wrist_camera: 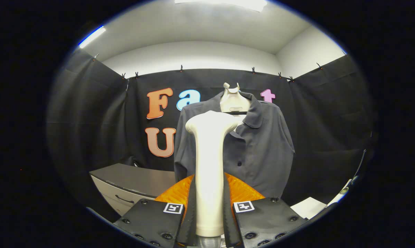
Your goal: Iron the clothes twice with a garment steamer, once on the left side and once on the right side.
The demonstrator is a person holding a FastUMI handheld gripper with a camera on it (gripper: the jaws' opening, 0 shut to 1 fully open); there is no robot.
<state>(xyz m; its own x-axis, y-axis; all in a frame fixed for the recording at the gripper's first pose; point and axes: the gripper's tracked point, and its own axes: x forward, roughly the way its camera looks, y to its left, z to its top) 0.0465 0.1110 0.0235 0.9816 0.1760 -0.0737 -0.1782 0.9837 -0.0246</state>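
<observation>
1. Your claw [209, 220] is clamped on the garment steamer [209, 172]: both fingers press the sides of its upright handle, and its head sits at the top, just in front of the shirt's chest.
2. The shirt [259, 148] hangs on a hanger form [233, 100] beyond the steamer, against the booth wall. Its right half is in plain sight, while the handle covers part of its left.
3. The risk I judge most likely is slip: the handle looks smooth and tall, so a quick tilt could twist it between the fingers.
4. A hard push with the head could swing the shirt or drag it off the form.
5. Whether the head touches the cloth now, I cannot tell.
6. Count: one steamer, one shirt, one hanger form, one grey tabletop [135, 179] beside the shirt, low down.
</observation>
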